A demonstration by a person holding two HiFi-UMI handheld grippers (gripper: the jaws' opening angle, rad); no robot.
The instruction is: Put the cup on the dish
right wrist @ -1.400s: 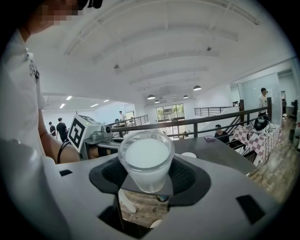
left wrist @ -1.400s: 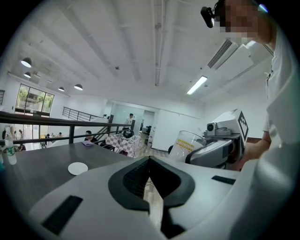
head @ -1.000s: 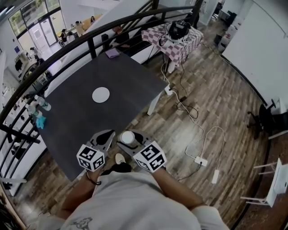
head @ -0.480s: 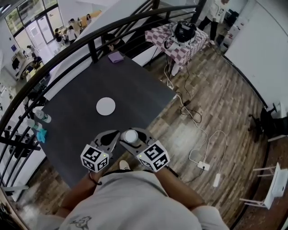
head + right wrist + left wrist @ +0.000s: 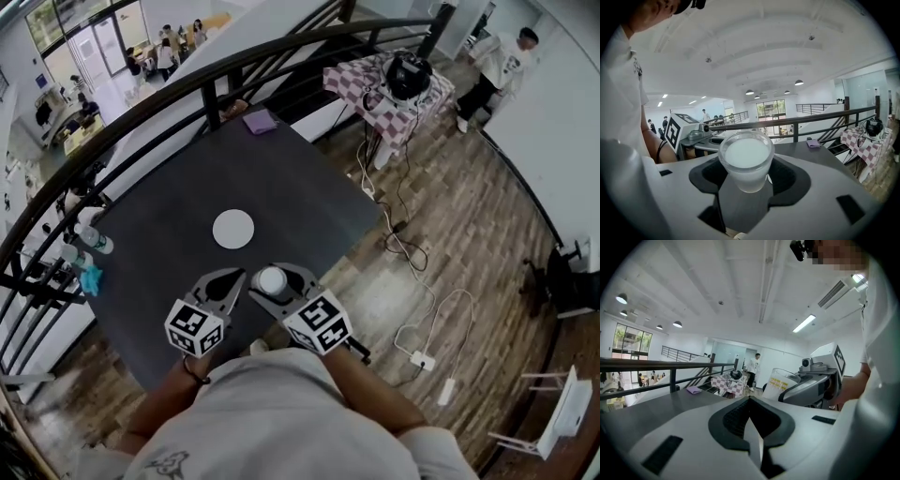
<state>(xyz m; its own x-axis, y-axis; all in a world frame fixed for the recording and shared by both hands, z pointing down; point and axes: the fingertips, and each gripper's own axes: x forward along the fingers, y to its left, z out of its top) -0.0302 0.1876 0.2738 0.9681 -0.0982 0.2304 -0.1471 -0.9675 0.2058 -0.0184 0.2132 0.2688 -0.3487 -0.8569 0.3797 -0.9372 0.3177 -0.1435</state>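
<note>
A frosted translucent cup (image 5: 746,161) sits upright between the jaws of my right gripper (image 5: 274,284), which is shut on it above the near edge of the dark table (image 5: 169,234). From the head view the cup (image 5: 272,279) shows as a white circle; the left gripper view catches the cup (image 5: 779,383) from the side. The white round dish (image 5: 233,229) lies flat on the table, a short way beyond the cup and slightly left. My left gripper (image 5: 225,282) hovers beside the right one, its jaws shut with nothing between them (image 5: 751,425).
A purple cloth (image 5: 260,121) lies at the table's far corner. A black railing (image 5: 141,103) runs behind and left of the table. Bottles (image 5: 94,240) stand at the left edge. A checkered table (image 5: 384,89) with gear, floor cables (image 5: 412,253) and a person (image 5: 497,61) are to the right.
The view has shifted; the dish now lies closer to the grippers. The cup stays held in the right gripper, and both grippers keep their side-by-side pose.
</note>
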